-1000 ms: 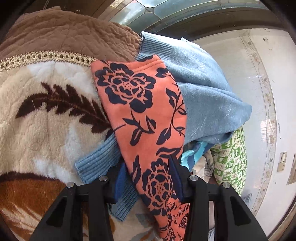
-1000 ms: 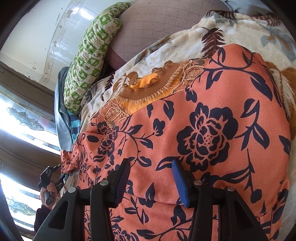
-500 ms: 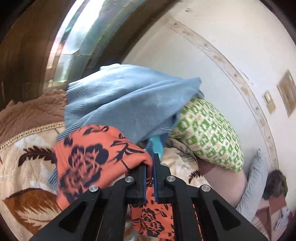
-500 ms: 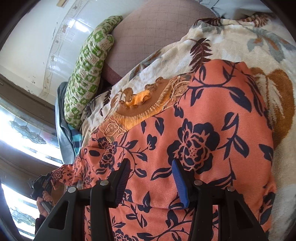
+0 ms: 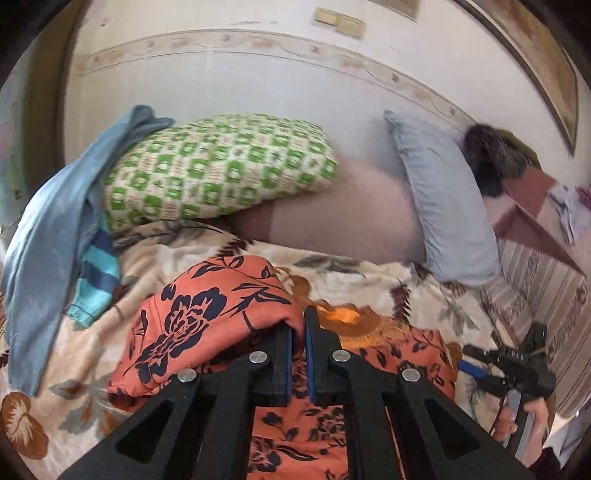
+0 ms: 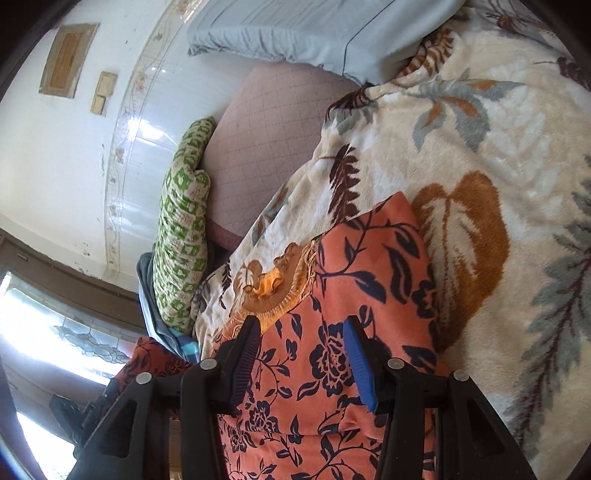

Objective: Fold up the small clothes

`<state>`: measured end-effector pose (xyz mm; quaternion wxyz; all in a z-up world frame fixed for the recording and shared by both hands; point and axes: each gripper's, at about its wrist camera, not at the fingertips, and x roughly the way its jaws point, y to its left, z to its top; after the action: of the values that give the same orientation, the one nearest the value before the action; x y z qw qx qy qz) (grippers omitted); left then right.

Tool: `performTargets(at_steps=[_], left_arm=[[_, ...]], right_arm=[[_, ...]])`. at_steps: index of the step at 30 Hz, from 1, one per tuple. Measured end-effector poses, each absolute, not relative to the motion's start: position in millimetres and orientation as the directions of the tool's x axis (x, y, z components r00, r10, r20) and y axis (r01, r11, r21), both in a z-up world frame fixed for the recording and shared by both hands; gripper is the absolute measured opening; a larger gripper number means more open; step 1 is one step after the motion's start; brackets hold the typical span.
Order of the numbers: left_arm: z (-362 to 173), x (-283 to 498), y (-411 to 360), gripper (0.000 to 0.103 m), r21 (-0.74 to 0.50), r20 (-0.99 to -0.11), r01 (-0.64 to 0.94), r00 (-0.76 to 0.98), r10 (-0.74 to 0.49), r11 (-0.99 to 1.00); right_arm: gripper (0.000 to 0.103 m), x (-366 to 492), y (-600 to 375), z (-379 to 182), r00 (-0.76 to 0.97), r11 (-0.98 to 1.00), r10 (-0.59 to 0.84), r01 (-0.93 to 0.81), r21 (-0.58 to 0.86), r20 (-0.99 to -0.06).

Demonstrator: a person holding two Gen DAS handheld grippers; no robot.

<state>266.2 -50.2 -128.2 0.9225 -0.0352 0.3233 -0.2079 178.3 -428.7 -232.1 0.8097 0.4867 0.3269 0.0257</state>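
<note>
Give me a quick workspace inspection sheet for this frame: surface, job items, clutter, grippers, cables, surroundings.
Surface: bed with cream leaf-print blanket, rumpled.
Job's things: orange floral garment spread on the blanket, one part lifted and bunched; orange ruffled collar exposed.
Clutter: blue sweater draped beside the green checked pillow; turquoise striped cloth; grey-blue pillow.
Grippers: left gripper shut on the garment's bunched fold; right gripper open over the garment, pads not pressing.
Cables: a thin cable hangs at the right handle.
Surroundings: tiled wall with border strip, wall switches.
</note>
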Motion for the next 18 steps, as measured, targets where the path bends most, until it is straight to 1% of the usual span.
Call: performTargets(at_steps=[4,6,8,9,10,12,13,14,15,16,18], left_arm=[[-185.1,234.4,-158.9,0.006,-0.053,-0.658,0.515,0.626,-0.418,0.855],[-217.3,220.2,-204.6,0.006,0.023,-0.694,0.559,0.605,-0.389,0.829],[-250.0,212.6,-242.1,0.028,0.095,-0.766,0.601,0.553,-0.327,0.794],[-262.7,209.1,-254.9,0.048,0.136,-0.792,0.62,0.536,-0.29,0.773],[-270.8,203.0,-263.1,0.059,0.182,-0.801,0.633,0.54,-0.259,0.753],[-274.4,193.1,-269.7,0.061,0.263,-0.792,0.645,0.569,-0.222,0.717],[-270.1,190.5,-266.6,0.063,0.27,-0.786,0.651,0.575,-0.228,0.71],[-263.4,190.0,-261.2,0.065,0.254,-0.784,0.657,0.57,-0.246,0.71],[-255.5,190.2,-255.0,0.073,0.227,-0.784,0.663,0.559,-0.269,0.714],[-247.8,191.2,-248.7,0.079,0.203,-0.785,0.667,0.548,-0.289,0.717],[-231.8,192.3,-238.4,0.079,0.169,-0.778,0.671,0.541,-0.321,0.722]], right_arm=[[0.051,171.3,-444.1,-230.7,0.799,0.503,0.351,0.278,0.818,-0.488],[0.051,167.8,-451.0,-229.2,0.809,0.492,0.346,0.275,0.826,-0.475],[0.051,163.7,-458.0,-228.2,0.82,0.479,0.339,0.271,0.835,-0.461],[0.051,162.2,-461.1,-228.3,0.825,0.474,0.334,0.271,0.838,-0.456],[0.051,161.8,-463.3,-228.8,0.827,0.469,0.329,0.275,0.839,-0.455],[0.051,162.1,-467.1,-230.0,0.829,0.46,0.329,0.277,0.844,-0.452],[0.052,162.7,-468.5,-230.4,0.829,0.454,0.336,0.274,0.848,-0.448],[0.052,163.1,-469.3,-230.7,0.83,0.451,0.338,0.272,0.85,-0.445],[0.052,163.1,-469.5,-230.4,0.831,0.45,0.336,0.271,0.851,-0.443],[0.052,163.4,-469.2,-230.0,0.833,0.451,0.334,0.269,0.851,-0.44],[0.052,163.6,-468.0,-228.2,0.835,0.455,0.331,0.266,0.85,-0.439]])
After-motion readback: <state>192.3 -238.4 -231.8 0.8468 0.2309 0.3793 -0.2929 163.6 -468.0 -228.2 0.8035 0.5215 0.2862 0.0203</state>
